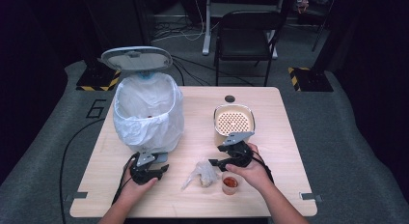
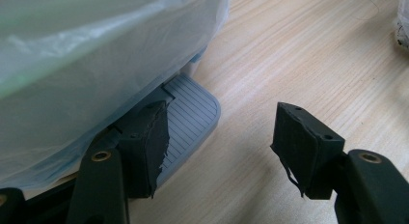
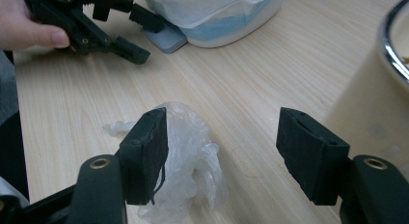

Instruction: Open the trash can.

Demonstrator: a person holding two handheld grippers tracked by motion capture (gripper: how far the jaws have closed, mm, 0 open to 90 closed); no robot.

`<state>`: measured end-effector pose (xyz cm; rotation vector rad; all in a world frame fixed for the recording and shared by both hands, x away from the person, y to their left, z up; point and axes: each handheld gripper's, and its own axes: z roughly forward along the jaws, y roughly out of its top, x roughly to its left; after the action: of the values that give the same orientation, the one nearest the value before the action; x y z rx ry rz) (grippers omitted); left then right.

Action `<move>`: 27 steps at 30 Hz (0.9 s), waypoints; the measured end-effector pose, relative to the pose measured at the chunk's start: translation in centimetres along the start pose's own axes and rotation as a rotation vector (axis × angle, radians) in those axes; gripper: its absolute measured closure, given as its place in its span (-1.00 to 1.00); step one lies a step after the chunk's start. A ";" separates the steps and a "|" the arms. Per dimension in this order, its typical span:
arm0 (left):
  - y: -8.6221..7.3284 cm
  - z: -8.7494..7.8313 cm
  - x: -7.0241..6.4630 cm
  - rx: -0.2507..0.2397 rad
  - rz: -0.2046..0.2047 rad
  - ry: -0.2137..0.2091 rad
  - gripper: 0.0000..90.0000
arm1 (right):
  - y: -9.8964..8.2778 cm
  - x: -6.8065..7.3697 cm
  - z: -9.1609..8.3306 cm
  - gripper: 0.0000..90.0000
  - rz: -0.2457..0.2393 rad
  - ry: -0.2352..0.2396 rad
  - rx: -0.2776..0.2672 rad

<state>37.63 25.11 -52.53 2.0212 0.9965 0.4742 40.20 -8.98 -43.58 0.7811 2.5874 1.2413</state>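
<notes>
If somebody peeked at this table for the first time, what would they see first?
Probably the big white-bagged trash bin at the table's back left, its lid up. Then the two grippers near the front: the left gripper open by the bin's pedal, the right gripper open over a crumpled plastic bag.

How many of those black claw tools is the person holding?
2. The left gripper sits by the pedal of the lined bin; the right gripper is open over the crumpled plastic bag.

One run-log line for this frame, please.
left gripper: open, at bin pedal | right gripper: open, above crumpled plastic bag | bin lid: up | sauce cup: on table
</notes>
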 end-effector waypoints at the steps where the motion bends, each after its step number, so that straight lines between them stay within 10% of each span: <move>1: 0.0 0.0 0.0 0.001 0.005 0.001 -0.17 | 0.2 0.1 0.3 -0.22 -0.025 0.003 0.017; 10: 0.0 0.0 0.0 -0.001 0.008 0.001 -0.17 | 0.4 0.0 1.3 -0.18 -0.050 0.032 0.033; 27: 0.0 0.0 -0.1 0.001 0.019 0.010 -0.17 | 0.9 0.3 2.5 0.62 -0.090 0.158 0.140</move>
<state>37.61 25.02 -52.55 2.0326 0.9843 0.4947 41.17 -6.61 -44.50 0.6036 2.8275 1.1490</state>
